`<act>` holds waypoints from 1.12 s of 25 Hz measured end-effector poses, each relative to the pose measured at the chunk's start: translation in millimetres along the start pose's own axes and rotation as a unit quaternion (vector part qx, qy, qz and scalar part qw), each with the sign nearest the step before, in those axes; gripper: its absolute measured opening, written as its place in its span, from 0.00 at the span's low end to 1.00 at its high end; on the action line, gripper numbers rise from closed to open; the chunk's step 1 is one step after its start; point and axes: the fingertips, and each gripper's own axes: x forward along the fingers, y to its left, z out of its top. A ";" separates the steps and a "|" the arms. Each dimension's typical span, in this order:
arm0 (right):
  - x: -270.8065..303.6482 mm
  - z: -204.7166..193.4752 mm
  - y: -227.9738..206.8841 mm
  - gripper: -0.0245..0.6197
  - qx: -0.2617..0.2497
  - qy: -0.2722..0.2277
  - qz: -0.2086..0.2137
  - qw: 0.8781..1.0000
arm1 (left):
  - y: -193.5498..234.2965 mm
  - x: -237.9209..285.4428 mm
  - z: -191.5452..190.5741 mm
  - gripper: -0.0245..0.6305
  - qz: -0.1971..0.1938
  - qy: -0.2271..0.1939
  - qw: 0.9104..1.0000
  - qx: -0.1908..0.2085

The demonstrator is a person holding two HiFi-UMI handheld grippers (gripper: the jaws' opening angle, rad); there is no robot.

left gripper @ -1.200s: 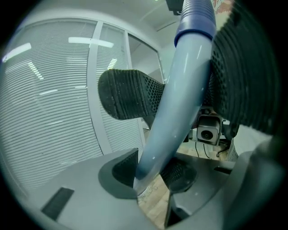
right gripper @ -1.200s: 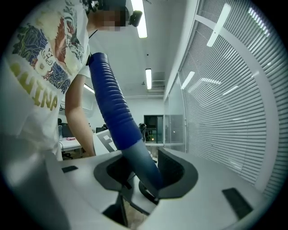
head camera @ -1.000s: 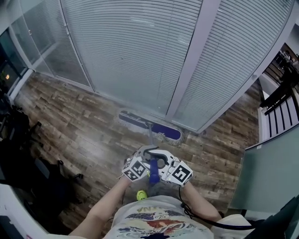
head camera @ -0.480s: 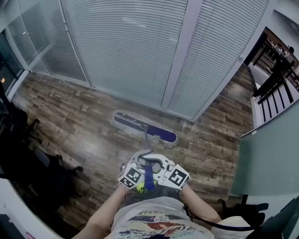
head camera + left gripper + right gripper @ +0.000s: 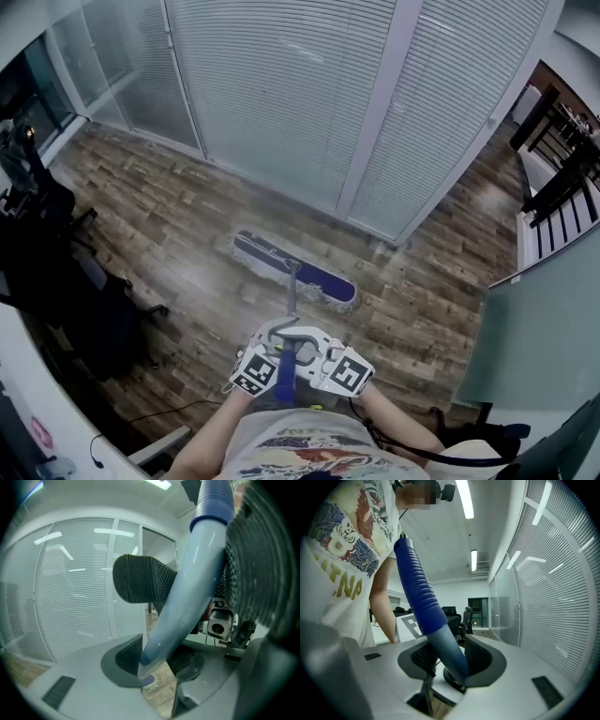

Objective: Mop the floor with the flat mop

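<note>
- Head view: The flat mop head [image 5: 295,269] is laid flat on the wooden floor [image 5: 169,225], near the glass wall with blinds [image 5: 281,94]. The mop pole [image 5: 292,298] is held near its top by the left claw [image 5: 274,345] and the right claw [image 5: 314,352], side by side.
- A dark chair [image 5: 89,314] and a thin cable [image 5: 173,410] are seen on the left, and a dark railing [image 5: 562,192] on the right. If the mop is swung too wide, the wall could be bumped or the chair legs caught.
- Left gripper view: The left claw is closed on the pale part of the pole, with ribbed pads [image 5: 140,581] on both sides. If the mop is pushed too hard, the pole could be twisted in the pads and the head tipped up.
- Right gripper view: The right claw is closed on the pole just below the blue grip [image 5: 417,592]. The pole looks smooth there, so the claw could be slid down it.
</note>
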 end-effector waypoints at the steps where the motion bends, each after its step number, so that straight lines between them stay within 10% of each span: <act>1: -9.3 0.1 15.0 0.29 -0.005 0.001 0.005 1.000 | -16.0 -4.0 -0.2 0.21 0.005 0.001 1.000 0.000; 15: -119.6 -8.7 217.6 0.29 -0.013 -0.015 0.078 0.997 | -224.8 -62.2 -13.3 0.22 0.078 0.023 0.996 -0.024; 28: -131.5 -14.3 215.7 0.29 -0.025 -0.019 0.134 0.991 | -224.3 -51.8 -12.1 0.21 0.113 0.027 0.993 -0.029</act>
